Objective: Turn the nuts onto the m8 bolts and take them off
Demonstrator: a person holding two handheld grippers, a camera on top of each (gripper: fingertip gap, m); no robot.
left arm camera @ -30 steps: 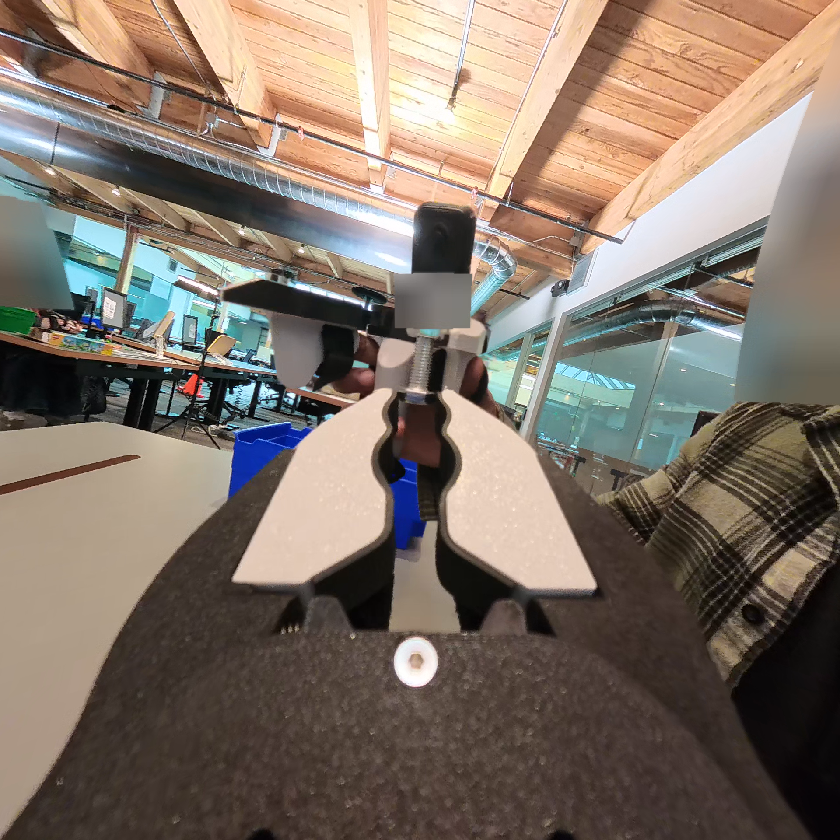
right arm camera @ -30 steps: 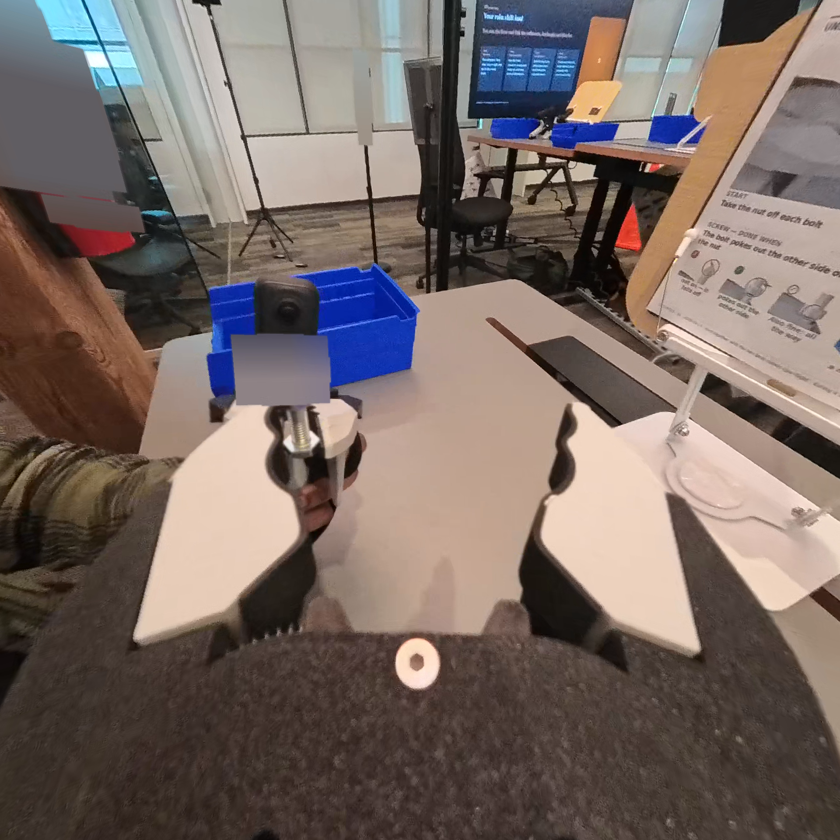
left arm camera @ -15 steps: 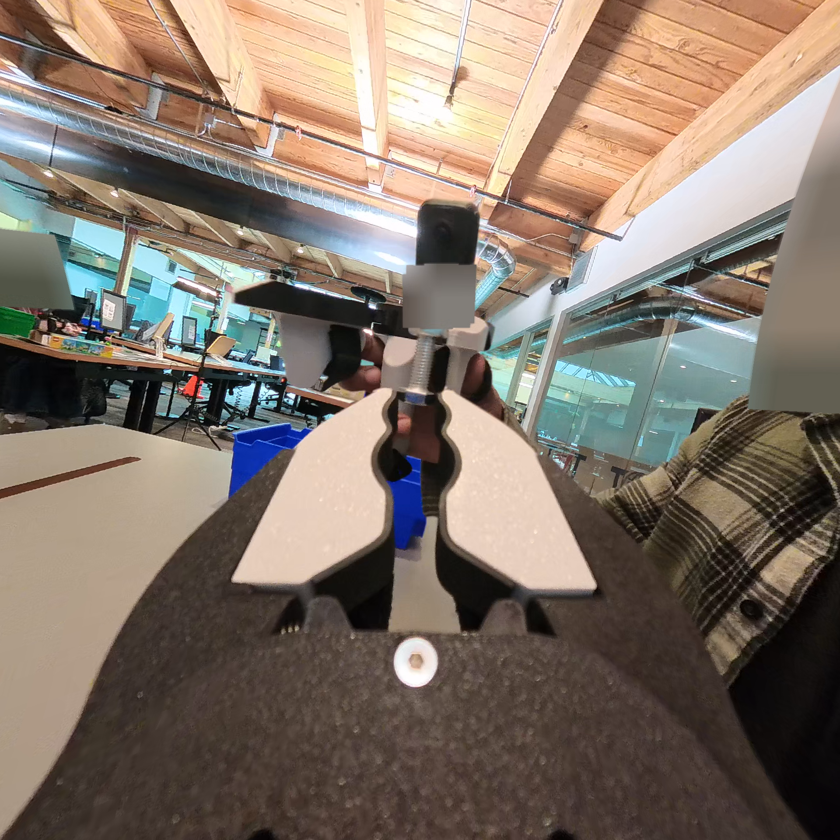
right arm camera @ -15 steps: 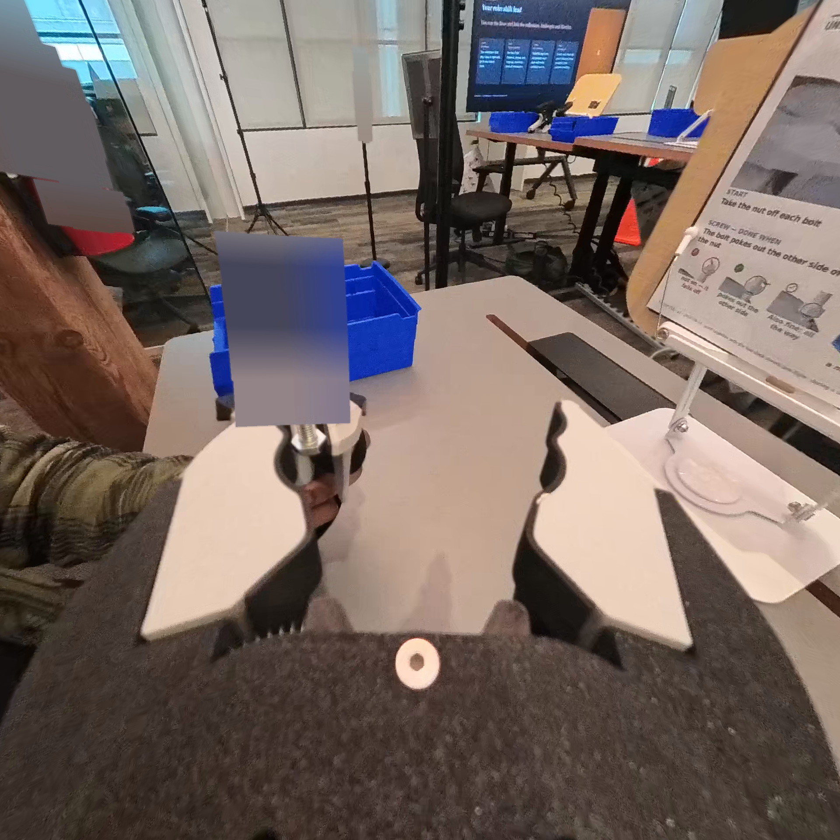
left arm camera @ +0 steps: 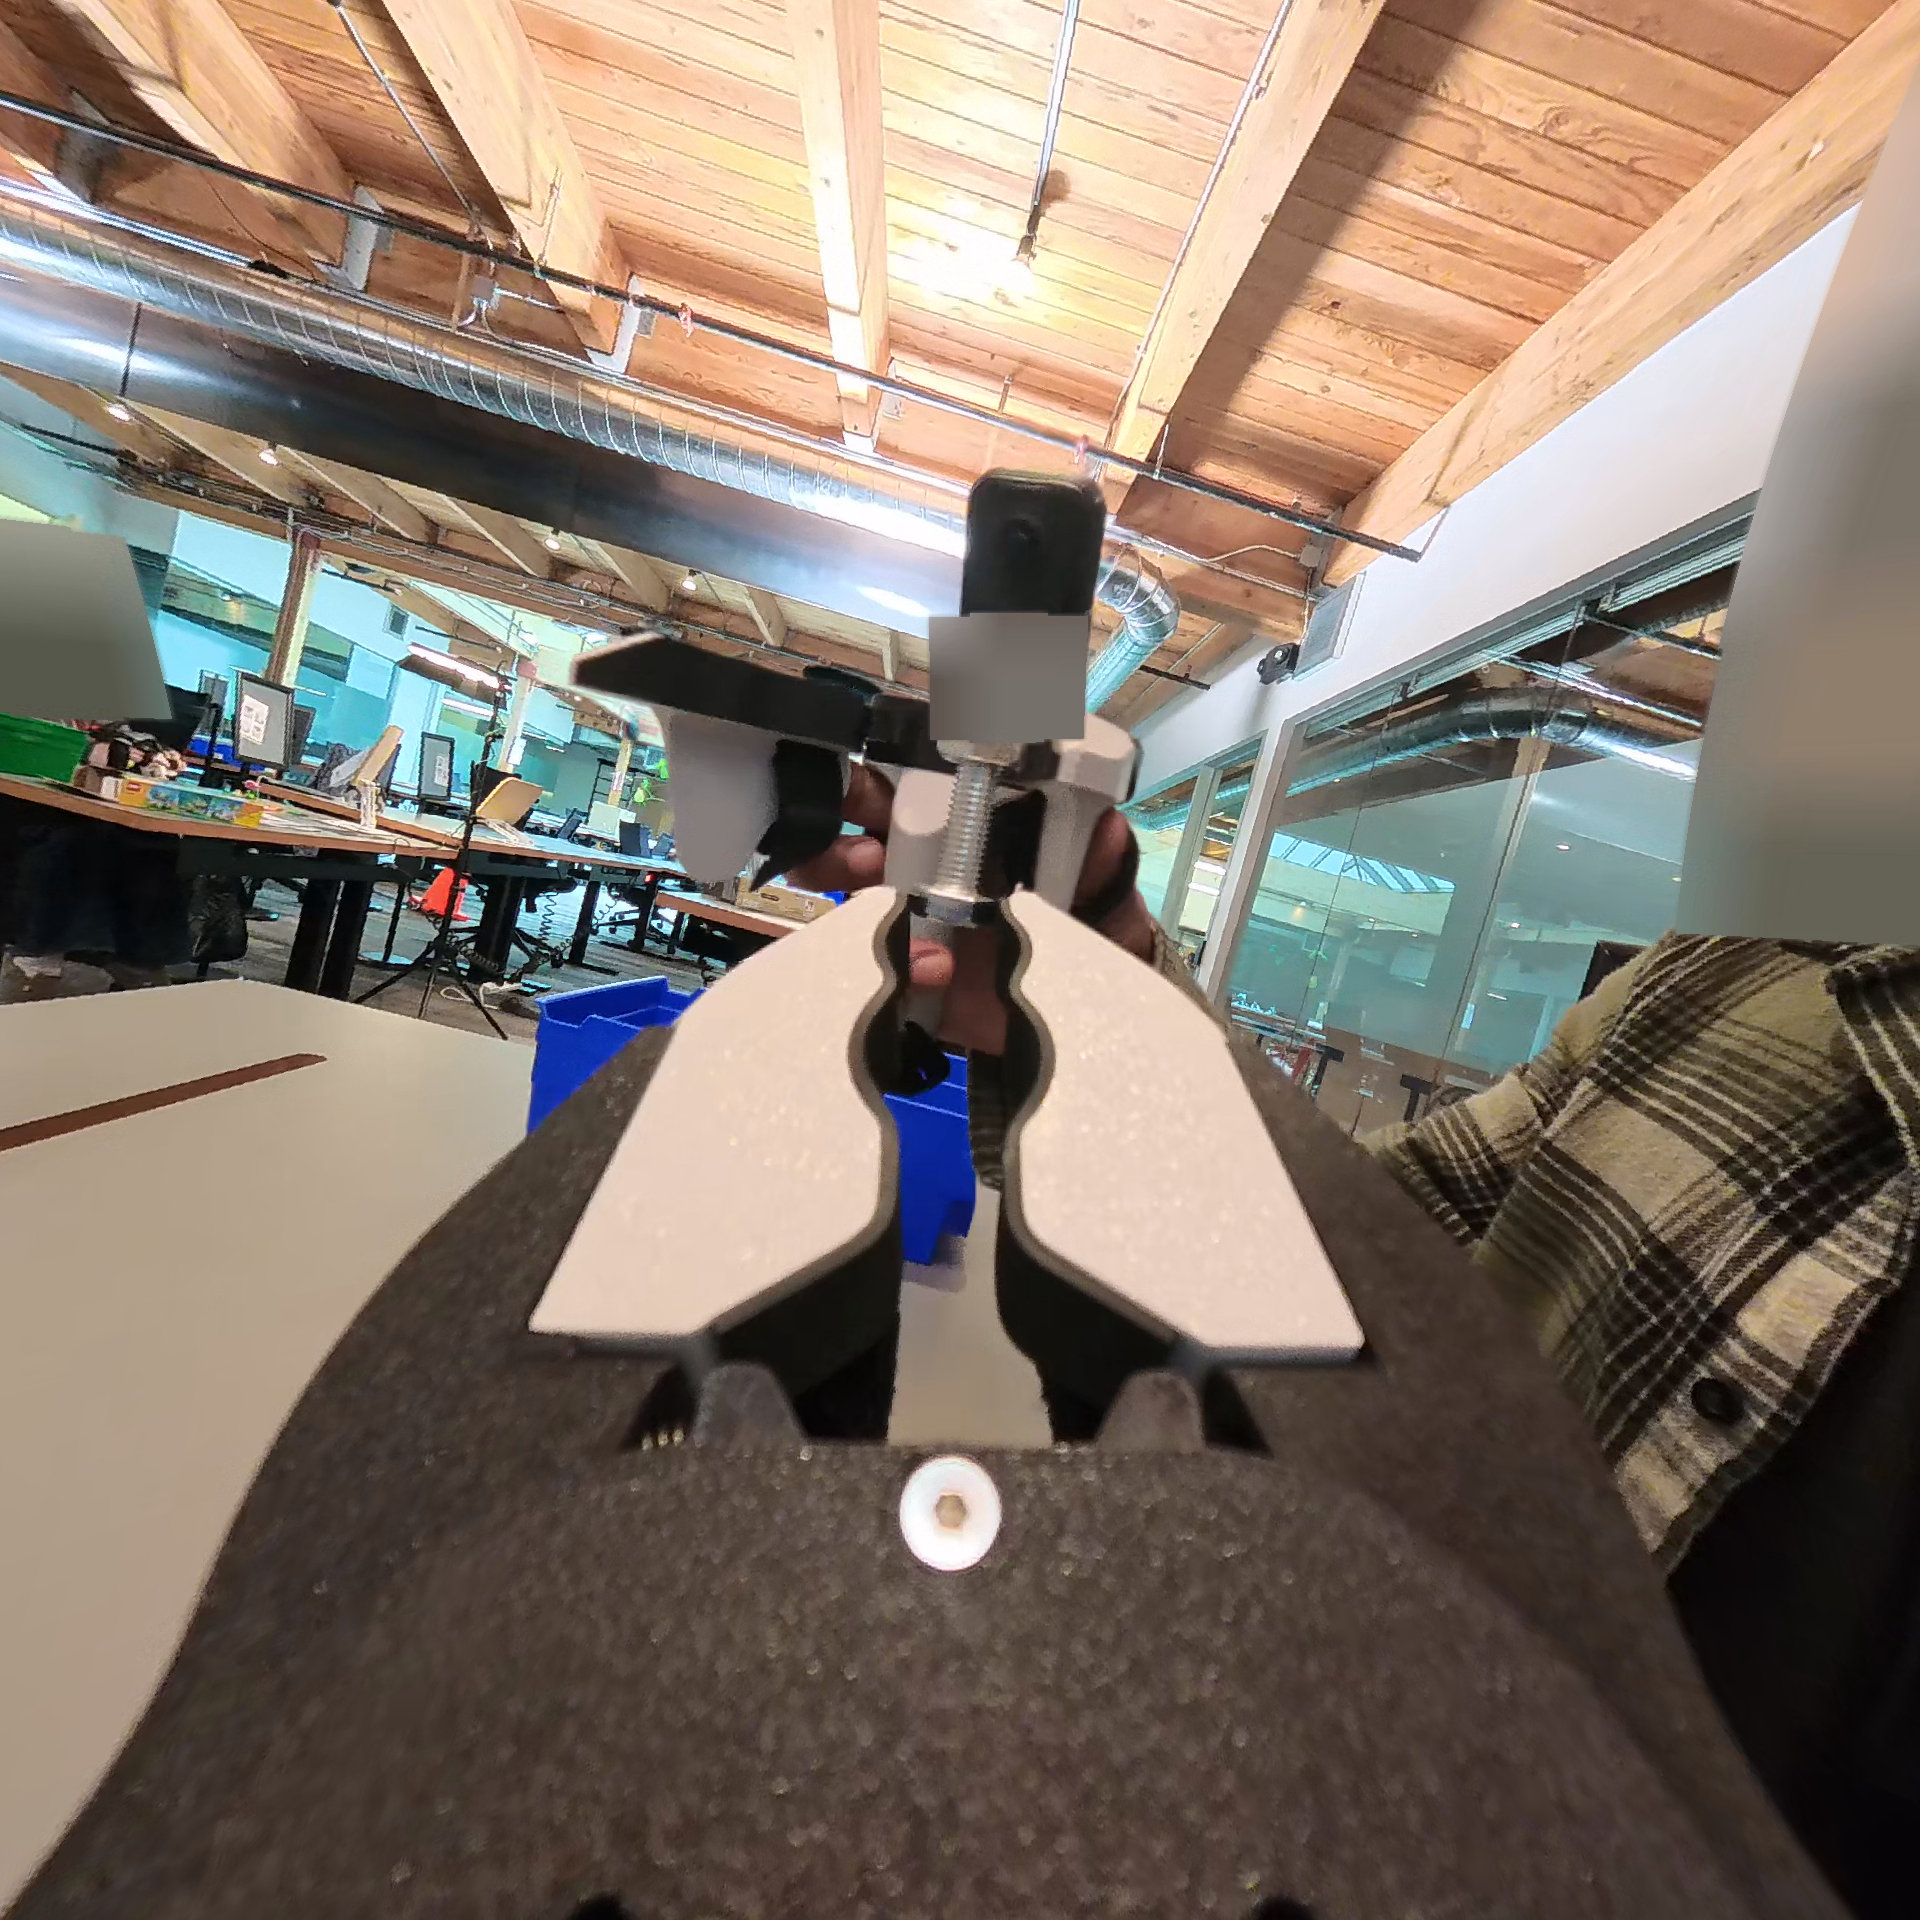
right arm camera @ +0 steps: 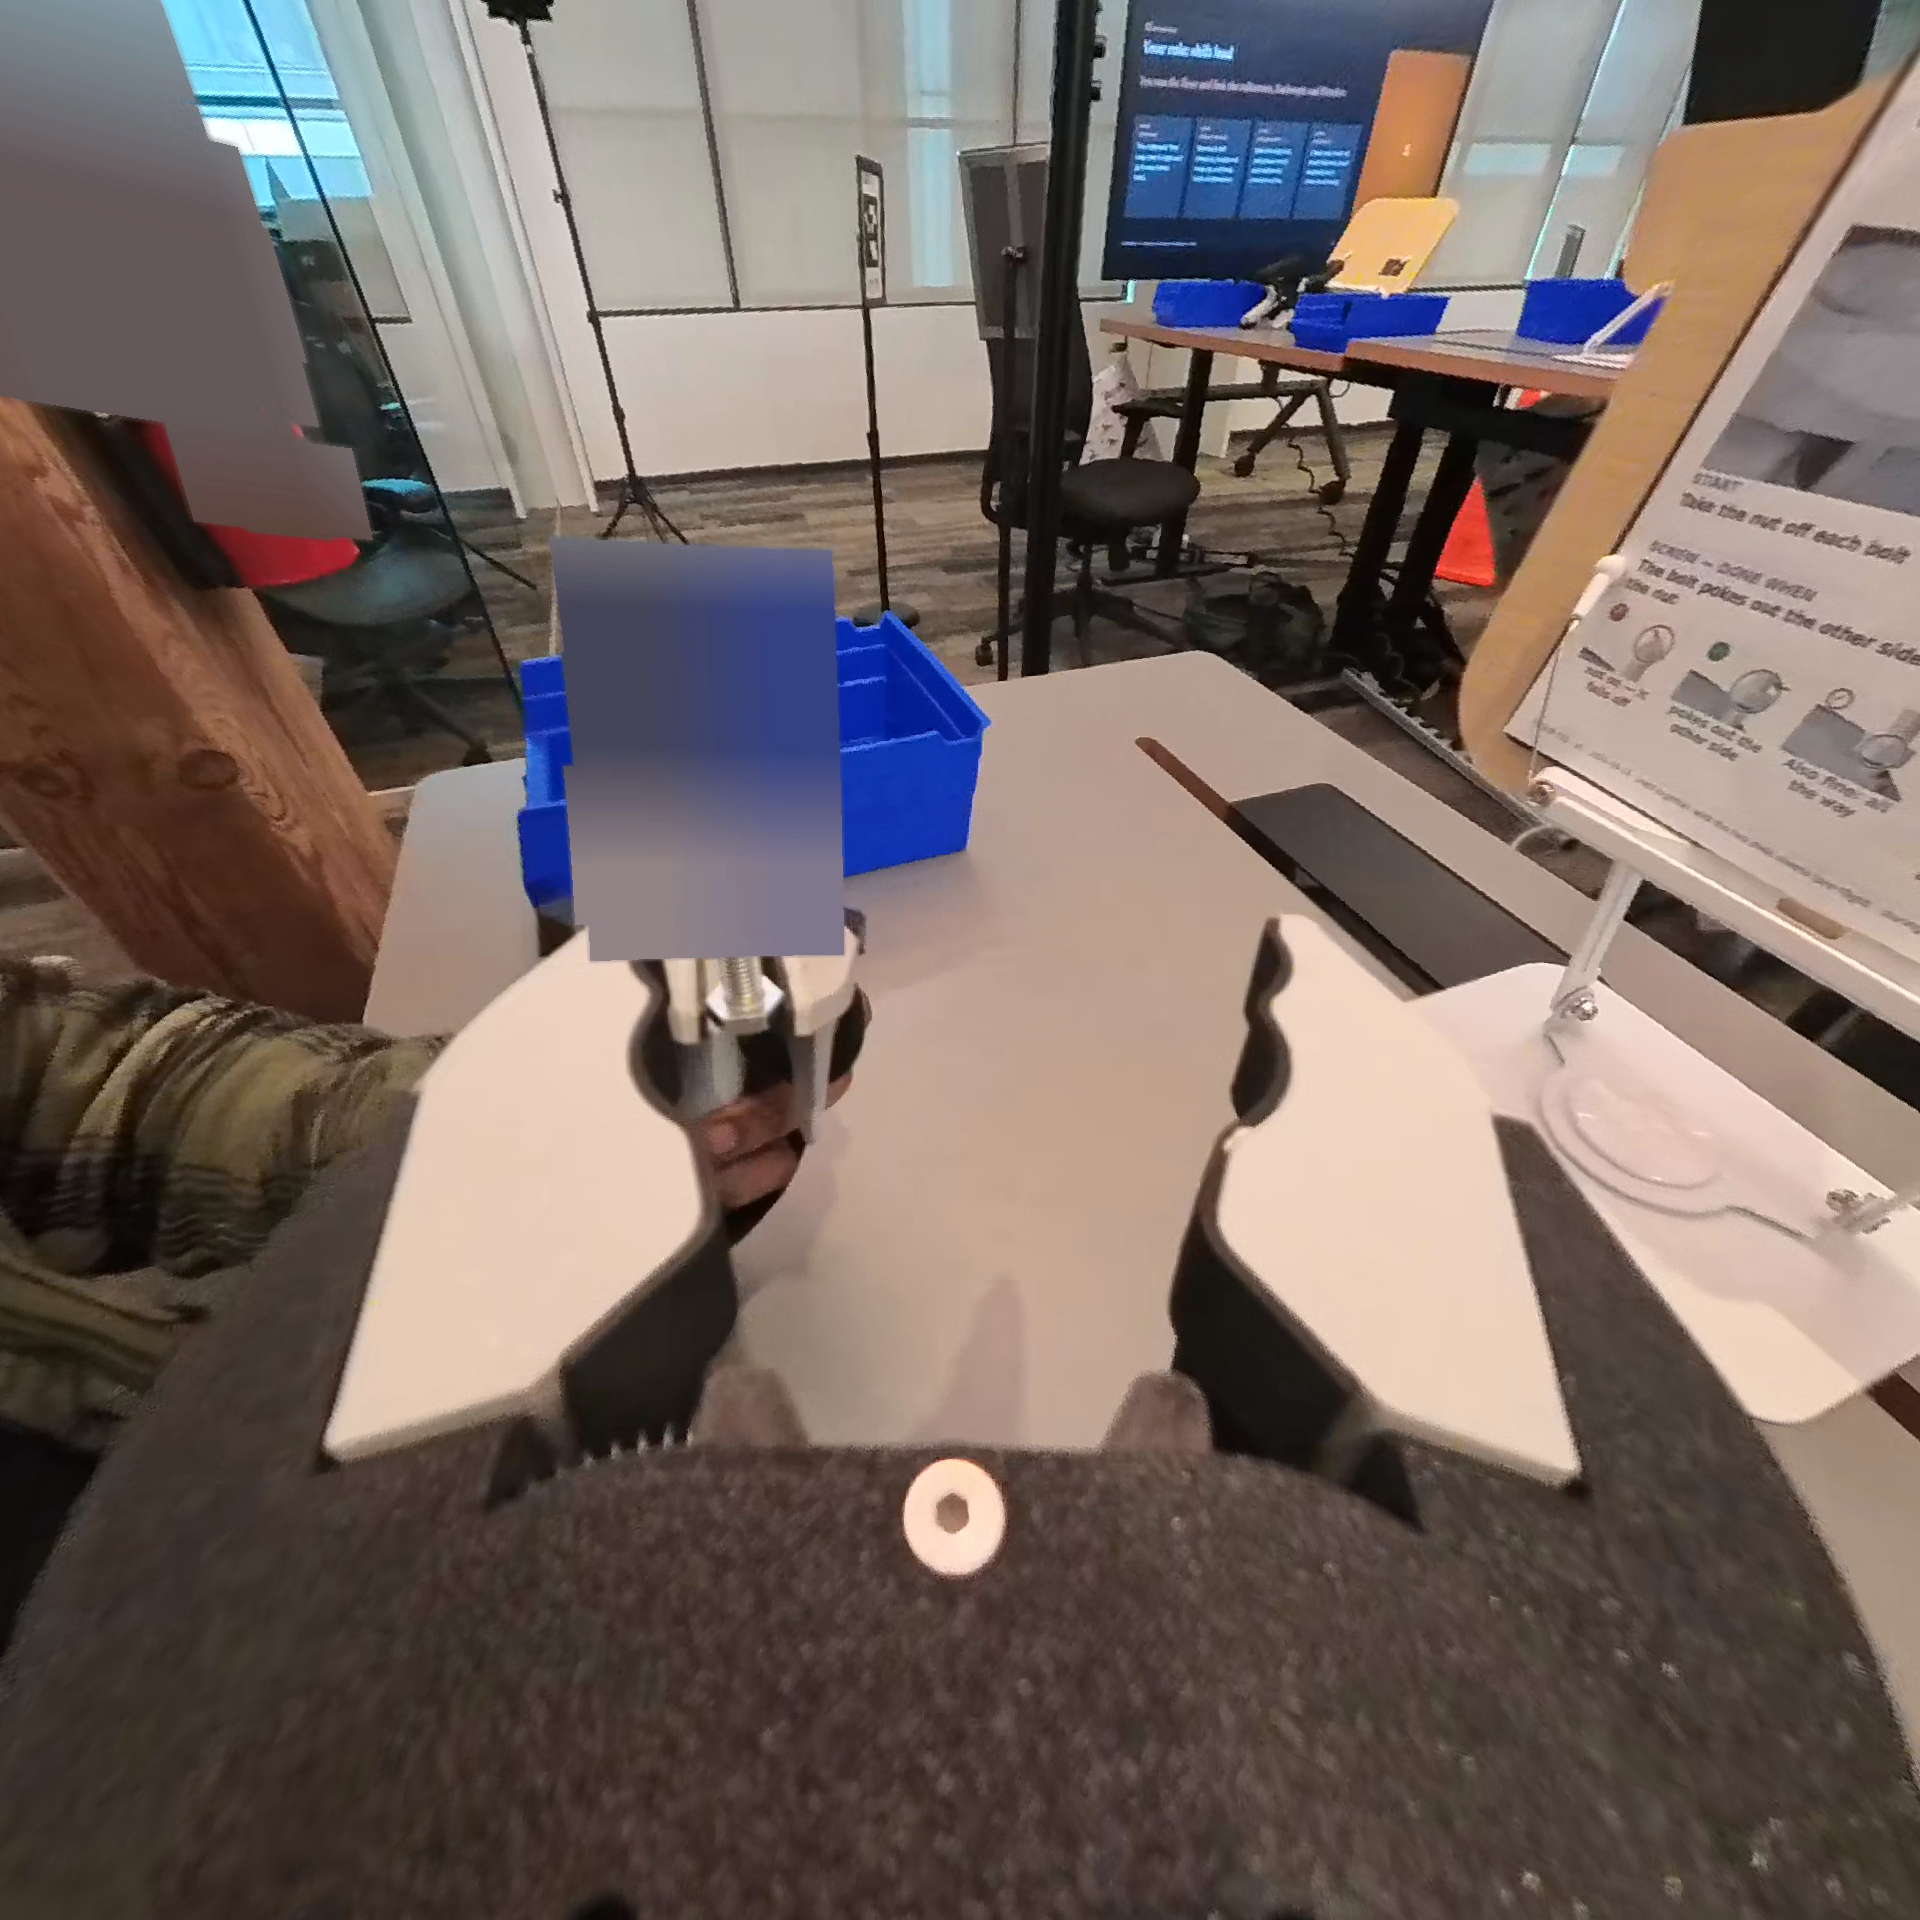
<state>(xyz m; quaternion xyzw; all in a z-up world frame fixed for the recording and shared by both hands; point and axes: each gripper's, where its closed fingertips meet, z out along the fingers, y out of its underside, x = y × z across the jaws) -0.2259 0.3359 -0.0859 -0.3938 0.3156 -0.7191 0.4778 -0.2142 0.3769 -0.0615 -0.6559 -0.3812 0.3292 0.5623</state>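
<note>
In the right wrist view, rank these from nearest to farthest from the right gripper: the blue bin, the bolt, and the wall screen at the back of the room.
From the right gripper:
1. bolt, beside its left fingertip.
2. blue bin, farther back on the table, left of centre.
3. wall screen, at the far wall, upper right.

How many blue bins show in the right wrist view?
4: one blue bin on the near table behind the left gripper, partly covered by a blur patch; three on the far desks. Others may be hidden.

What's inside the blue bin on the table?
In the right wrist view, the blue bin shows molded ridges on its inner wall and no contents in the uncovered right part. A blurred patch covers its left part, and the front wall hides the floor, so bolts or nuts there cannot be ruled out.
</note>
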